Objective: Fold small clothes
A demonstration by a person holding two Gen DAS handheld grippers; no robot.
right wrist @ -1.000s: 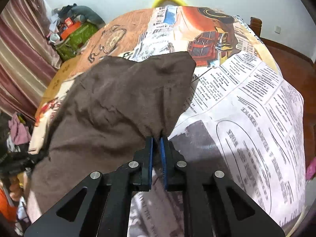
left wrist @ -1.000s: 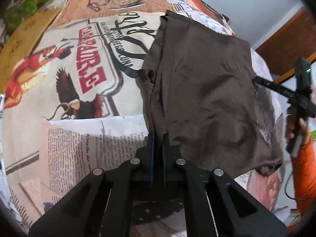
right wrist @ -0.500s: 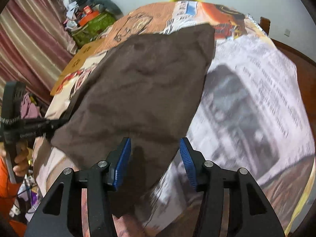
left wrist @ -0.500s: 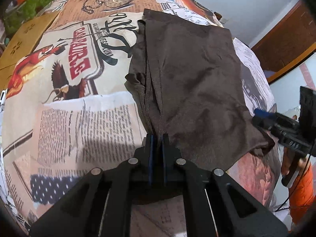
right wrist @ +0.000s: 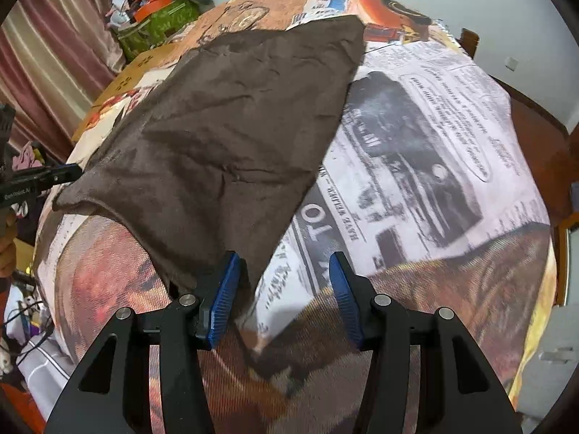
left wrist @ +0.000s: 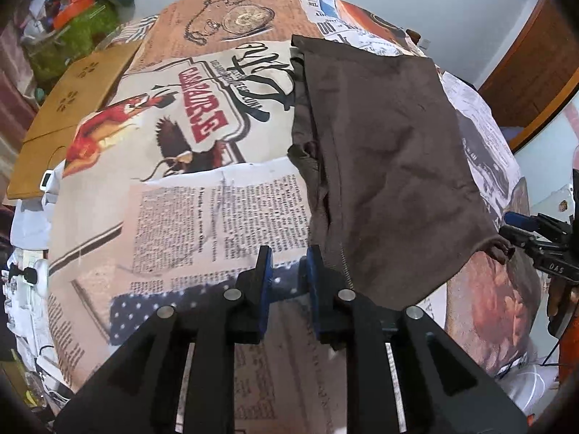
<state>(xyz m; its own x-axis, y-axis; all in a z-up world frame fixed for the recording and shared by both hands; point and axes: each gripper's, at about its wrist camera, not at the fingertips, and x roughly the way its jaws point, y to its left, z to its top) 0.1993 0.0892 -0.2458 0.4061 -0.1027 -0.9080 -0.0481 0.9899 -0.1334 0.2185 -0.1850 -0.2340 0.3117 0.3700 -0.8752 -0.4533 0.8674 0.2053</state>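
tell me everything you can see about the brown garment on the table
The brown garment is a dark, matte, soft-looking cloth lying flat and spread on the printed tablecloth, lightly wrinkled. A stitched hem runs along its near edge, and its left side is bunched into layered folds. Both the left gripper and right gripper are open, holding nothing.

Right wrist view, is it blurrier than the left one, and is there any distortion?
Right wrist view: newspaper-print tablecloth text smeared and soft, brown cloth garment fairly crisp. Left wrist view: print sharp and readable. Both views: strong fisheye bulge, dark vignetted corners.
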